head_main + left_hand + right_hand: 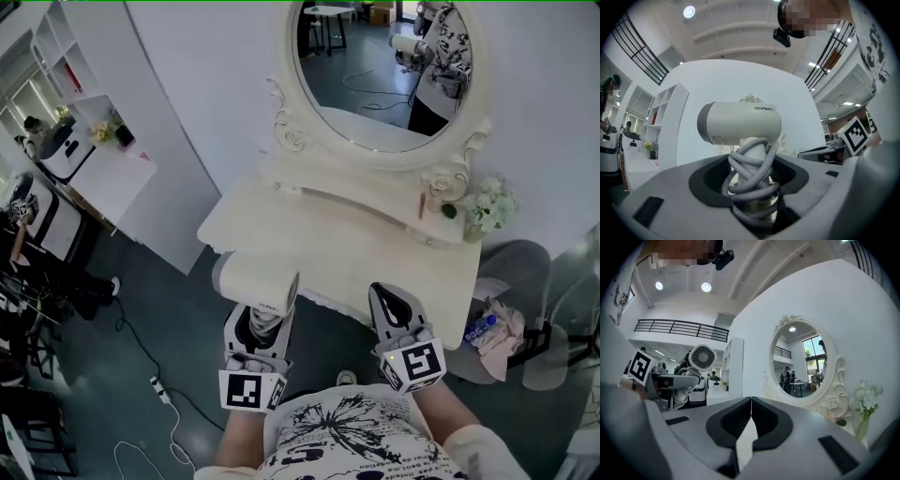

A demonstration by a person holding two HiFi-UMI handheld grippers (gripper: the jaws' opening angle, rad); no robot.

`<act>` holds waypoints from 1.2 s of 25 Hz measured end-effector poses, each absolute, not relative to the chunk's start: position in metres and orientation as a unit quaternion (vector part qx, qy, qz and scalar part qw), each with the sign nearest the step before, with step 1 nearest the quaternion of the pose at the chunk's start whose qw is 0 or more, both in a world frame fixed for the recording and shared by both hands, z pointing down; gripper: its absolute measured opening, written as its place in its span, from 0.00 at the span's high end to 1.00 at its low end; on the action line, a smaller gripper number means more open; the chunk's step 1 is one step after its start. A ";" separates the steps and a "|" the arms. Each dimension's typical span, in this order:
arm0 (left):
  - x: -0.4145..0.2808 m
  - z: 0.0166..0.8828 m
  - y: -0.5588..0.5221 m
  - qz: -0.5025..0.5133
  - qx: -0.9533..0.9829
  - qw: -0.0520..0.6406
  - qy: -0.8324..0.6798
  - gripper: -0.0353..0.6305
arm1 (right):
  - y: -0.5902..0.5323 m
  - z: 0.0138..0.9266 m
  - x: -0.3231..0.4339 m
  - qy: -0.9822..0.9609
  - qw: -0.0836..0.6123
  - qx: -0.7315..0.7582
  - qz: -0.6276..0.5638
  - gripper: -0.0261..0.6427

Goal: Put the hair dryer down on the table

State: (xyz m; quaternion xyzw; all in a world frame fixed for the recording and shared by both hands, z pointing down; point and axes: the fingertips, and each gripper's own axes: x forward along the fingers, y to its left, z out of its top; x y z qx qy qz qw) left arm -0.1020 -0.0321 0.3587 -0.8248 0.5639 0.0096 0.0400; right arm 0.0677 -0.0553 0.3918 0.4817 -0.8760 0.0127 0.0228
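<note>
A cream-white hair dryer (257, 280) hangs over the near left edge of the white dressing table (375, 246). My left gripper (265, 314) is shut on its handle. In the left gripper view the barrel (740, 123) lies crosswise above the jaws. The handle, wrapped in a grey cord (751, 174), is clamped between the pads. My right gripper (386, 298) sits just off the table's near edge, to the right of the dryer. It is shut, with its tips (751, 401) touching and nothing between them. The right gripper view shows the dryer's rear grille (702, 357) at its left.
An oval mirror (375, 66) in an ornate white frame stands at the back of the table. A vase of white flowers (487, 208) and a small stick (423, 204) are at the back right. A grey chair with cloth and a bottle (495, 330) stands right; a power strip (159, 386) lies on the floor.
</note>
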 end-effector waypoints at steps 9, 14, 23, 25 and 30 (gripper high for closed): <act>-0.062 0.373 -0.122 -0.010 -0.855 0.029 0.518 0.56 | -0.127 0.404 0.108 -0.851 0.029 0.524 0.033 0.93; -0.050 0.379 -0.177 -0.011 -0.882 0.025 0.470 0.56 | -0.163 0.410 0.115 -0.825 0.038 0.562 0.042 0.93; -0.051 0.404 -0.272 -0.035 -0.931 0.007 0.362 0.56 | -0.227 0.419 0.106 -0.758 0.049 0.648 0.059 0.93; -0.054 0.415 -0.288 -0.049 -0.939 0.002 0.341 0.56 | -0.239 0.424 0.101 -0.745 0.050 0.662 0.066 0.93; -0.064 0.448 -0.318 -0.080 -0.952 -0.013 0.296 0.56 | -0.262 0.443 0.090 -0.719 0.054 0.687 0.085 0.93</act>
